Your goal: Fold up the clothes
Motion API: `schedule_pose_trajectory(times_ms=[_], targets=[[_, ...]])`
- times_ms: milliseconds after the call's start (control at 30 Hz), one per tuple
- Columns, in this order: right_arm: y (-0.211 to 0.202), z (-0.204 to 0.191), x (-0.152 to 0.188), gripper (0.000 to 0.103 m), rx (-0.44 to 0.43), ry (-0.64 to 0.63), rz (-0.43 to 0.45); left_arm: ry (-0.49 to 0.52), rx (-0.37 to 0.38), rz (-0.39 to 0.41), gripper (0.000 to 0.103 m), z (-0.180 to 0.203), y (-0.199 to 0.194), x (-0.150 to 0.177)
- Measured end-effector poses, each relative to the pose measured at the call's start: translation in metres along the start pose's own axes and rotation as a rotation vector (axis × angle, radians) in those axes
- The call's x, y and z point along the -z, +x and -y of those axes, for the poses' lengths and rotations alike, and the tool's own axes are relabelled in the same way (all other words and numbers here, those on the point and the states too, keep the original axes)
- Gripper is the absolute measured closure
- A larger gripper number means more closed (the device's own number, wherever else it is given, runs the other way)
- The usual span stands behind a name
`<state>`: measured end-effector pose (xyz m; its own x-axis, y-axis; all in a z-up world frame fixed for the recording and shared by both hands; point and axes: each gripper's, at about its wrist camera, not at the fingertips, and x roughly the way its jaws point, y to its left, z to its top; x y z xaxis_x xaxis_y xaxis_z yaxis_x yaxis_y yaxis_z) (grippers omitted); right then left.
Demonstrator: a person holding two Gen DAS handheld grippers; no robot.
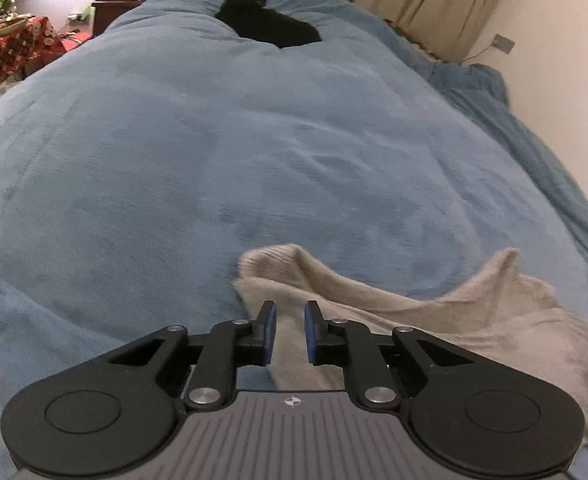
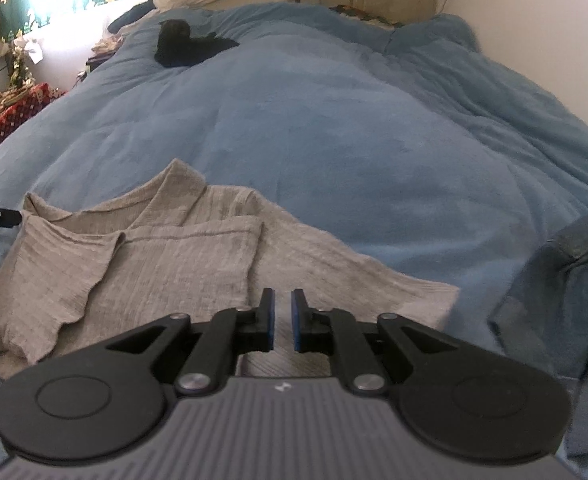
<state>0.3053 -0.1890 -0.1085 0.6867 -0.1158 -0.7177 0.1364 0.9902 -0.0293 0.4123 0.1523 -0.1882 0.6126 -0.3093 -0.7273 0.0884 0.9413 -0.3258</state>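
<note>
The gray top (image 2: 141,256) lay on the blue blanket (image 2: 354,152) at the near edge of the bed, with its sides already folded in, so I thought it was about half done and still needed one more fold. The left gripper (image 1: 289,330) and the right gripper (image 2: 282,318) both hung over it with their jaws a little apart and nothing pinched between them. A blue jeans piece (image 2: 566,292) was cut off at the side, and I could not tell what the black thing (image 2: 189,46) far up the bed was.
</note>
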Motion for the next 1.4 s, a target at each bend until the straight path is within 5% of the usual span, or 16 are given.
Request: schedule_pose_trajectory(times_ms=[567,1100,1167,1200,1400], targets=[[-0.064,0.044,0.070,0.082,0.016,0.107,-0.024,0.081,0.089,-0.138,0.090,0.073,-0.059,0.120],[-0.058,0.035,0.090,0.067,-0.048,0.166,0.017,0.077,0.054,-0.114,0.090,0.078,-0.103,0.149],[-0.055,0.035,0.087,0.073,-0.059,0.169,0.025,0.081,0.050,-0.097,0.090,0.077,-0.111,0.150],[-0.055,0.032,0.085,0.096,-0.058,0.158,0.035,0.081,0.047,-0.089,0.090,0.077,-0.114,0.150],[-0.073,0.002,0.065,0.099,-0.046,0.064,0.142,0.048,0.054,-0.061,0.090,0.065,-0.128,0.150]])
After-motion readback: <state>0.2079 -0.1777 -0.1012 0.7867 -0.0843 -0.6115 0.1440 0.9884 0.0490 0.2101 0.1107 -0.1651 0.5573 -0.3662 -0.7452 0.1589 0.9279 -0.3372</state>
